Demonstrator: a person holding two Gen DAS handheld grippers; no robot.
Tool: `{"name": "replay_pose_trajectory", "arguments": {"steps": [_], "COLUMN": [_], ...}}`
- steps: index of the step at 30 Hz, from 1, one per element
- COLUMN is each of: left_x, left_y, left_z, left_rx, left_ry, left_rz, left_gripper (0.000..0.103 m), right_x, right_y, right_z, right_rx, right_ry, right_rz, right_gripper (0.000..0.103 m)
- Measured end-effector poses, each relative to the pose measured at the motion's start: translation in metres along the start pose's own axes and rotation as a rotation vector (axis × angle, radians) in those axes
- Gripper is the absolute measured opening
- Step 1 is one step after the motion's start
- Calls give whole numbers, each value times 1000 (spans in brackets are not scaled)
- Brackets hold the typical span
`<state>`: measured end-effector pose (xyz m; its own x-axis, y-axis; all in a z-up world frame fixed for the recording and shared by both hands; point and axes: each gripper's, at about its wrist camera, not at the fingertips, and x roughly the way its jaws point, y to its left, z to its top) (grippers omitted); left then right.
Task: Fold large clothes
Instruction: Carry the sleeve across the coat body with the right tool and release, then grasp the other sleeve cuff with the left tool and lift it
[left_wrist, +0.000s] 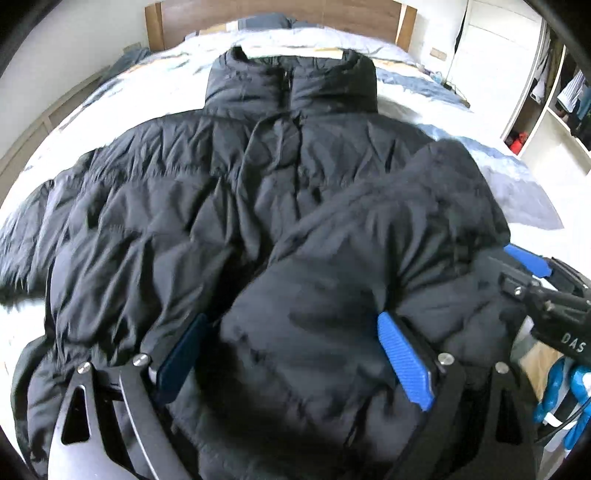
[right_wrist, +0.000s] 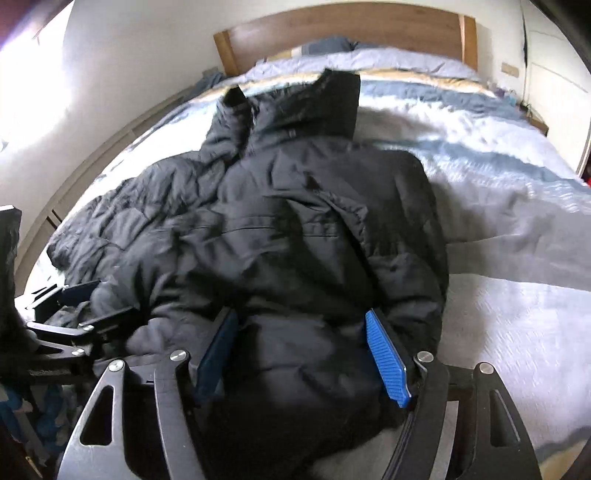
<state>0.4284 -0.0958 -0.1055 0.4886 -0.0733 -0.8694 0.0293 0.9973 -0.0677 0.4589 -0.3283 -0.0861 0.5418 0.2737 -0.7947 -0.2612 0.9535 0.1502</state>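
A thick roll of padded fabric is clamped between the blue pads of the left gripper (left_wrist: 299, 354) at the bottom centre of the left wrist view. The right gripper (right_wrist: 304, 354) is closed in the same way on a neighbouring bunch, low in its own view. Both grips are taken along one edge of the black puffer jacket (left_wrist: 229, 192), probably so that this side can be carried across as a single flap. The jacket is spread front-up over the bed (right_wrist: 498, 192), its collar (left_wrist: 291, 83) towards the wooden headboard (right_wrist: 343, 33) at the top of the frame, which leaves room for folding.
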Motion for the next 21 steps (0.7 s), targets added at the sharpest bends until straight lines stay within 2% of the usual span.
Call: {"name": "replay_pose_trajectory", "arguments": {"steps": [2, 6, 10, 13, 15, 21], "left_x": [-6, -42, -80, -98, -104, -82], "left_y": [7, 33, 98, 171, 232, 398], "left_z": [-8, -17, -19, -23, -30, -55], "left_rx": [8, -13, -94, -178, -270, -522], "left_ry": [30, -22, -78, -94, -97, -87], "left_rz": [-12, -24, -38, -37, -47, -101], "left_gripper": [94, 93, 93, 93, 93, 93], "right_x": [-3, -25, -62, -88, -105, -136], "right_y": [6, 17, 29, 41, 49, 71], "right_z": [-10, -23, -28, -31, -33, -38], "right_rx": [8, 32, 82, 111, 142, 220], "right_ry": [28, 30, -7, -48, -80, -123], "right_rz": [-13, -64, -71, -94, -106, -143], "right_gripper": [71, 71, 71, 71, 71, 71]}}
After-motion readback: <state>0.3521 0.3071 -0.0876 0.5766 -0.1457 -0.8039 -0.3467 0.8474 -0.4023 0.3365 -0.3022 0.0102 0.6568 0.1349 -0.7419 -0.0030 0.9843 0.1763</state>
